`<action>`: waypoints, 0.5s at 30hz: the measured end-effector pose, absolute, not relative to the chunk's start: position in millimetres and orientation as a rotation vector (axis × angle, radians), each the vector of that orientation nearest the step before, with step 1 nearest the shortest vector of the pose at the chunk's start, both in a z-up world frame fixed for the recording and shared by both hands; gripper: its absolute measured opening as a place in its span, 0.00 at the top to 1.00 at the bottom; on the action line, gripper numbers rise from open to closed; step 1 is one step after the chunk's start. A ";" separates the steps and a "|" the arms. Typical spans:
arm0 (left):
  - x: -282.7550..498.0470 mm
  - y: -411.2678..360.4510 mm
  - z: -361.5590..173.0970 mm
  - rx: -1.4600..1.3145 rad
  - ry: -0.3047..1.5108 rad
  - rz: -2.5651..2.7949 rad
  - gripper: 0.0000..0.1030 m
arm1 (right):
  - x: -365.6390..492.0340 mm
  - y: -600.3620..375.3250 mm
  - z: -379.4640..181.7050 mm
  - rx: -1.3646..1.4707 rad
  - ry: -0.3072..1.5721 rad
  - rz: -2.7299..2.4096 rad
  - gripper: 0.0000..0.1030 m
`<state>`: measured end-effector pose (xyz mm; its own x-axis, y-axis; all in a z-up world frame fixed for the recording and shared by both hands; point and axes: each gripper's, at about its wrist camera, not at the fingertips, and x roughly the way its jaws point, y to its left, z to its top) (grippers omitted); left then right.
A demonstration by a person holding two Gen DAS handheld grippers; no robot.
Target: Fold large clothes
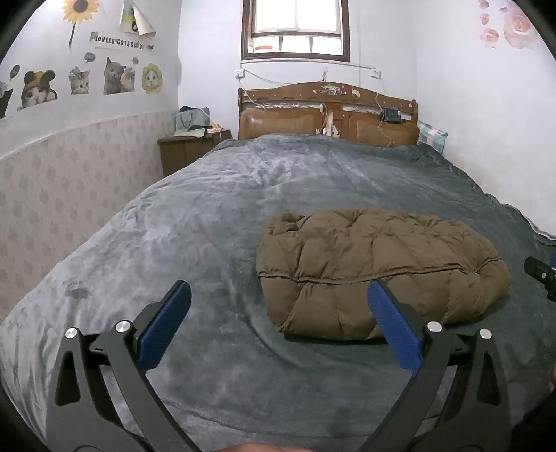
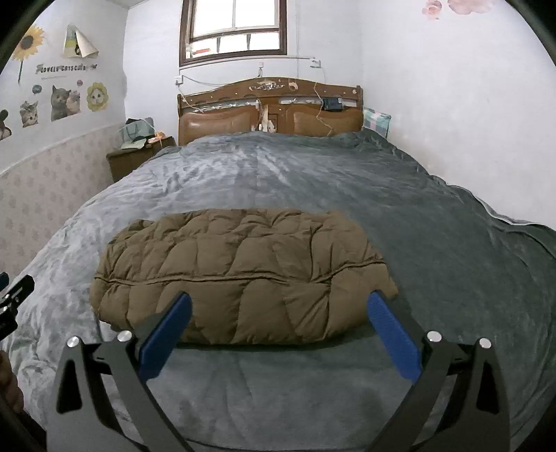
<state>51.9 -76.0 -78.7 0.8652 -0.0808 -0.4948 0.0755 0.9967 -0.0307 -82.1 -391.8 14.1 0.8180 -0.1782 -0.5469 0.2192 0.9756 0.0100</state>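
A brown quilted down jacket lies folded into a thick bundle on the grey blanket of the bed. My left gripper is open and empty, held above the blanket just left of and in front of the jacket. In the right wrist view the jacket lies straight ahead. My right gripper is open and empty, its fingers apart in front of the jacket's near edge, above the bed. The right gripper's tip shows at the right edge of the left wrist view.
A wooden headboard stands at the far end under a window. A bedside cabinet with bags stands at the far left. Walls run close along both sides of the bed. A pillow lies at the far right corner.
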 end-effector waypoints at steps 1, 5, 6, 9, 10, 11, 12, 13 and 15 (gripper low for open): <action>52.3 -76.1 -78.8 -0.010 0.519 -0.083 0.03 | -82.2 -391.5 14.1 0.072 0.576 -0.213 0.02; 52.5 -76.9 -79.1 -0.008 0.521 -0.087 0.03 | -81.8 -391.0 13.6 0.070 0.581 -0.210 0.02; 52.4 -77.3 -79.2 -0.008 0.522 -0.088 0.03 | -81.6 -390.6 13.5 0.071 0.580 -0.211 0.02; 52.8 -76.9 -79.0 -0.010 0.523 -0.091 0.03 | -81.5 -389.2 13.4 0.071 0.581 -0.213 0.02; 52.7 -76.7 -78.9 -0.011 0.521 -0.091 0.03 | -81.5 -388.9 13.3 0.073 0.581 -0.215 0.02; 52.6 -76.7 -79.3 -0.011 0.521 -0.091 0.03 | -81.4 -389.4 13.2 0.073 0.582 -0.213 0.02; 52.5 -76.9 -79.3 -0.011 0.521 -0.091 0.03 | -81.5 -390.0 13.0 0.073 0.584 -0.216 0.02; 52.7 -76.7 -79.6 -0.012 0.522 -0.092 0.03 | -81.8 -389.9 13.2 0.073 0.583 -0.217 0.02; 52.6 -77.0 -79.8 -0.012 0.525 -0.092 0.03 | -81.4 -389.1 12.8 0.075 0.585 -0.220 0.02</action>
<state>52.6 -77.0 -79.8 0.8615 -0.0910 -0.4996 0.0850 0.9958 -0.0348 -81.4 -389.1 12.8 0.8111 -0.1845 -0.5551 0.2267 0.9739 0.0077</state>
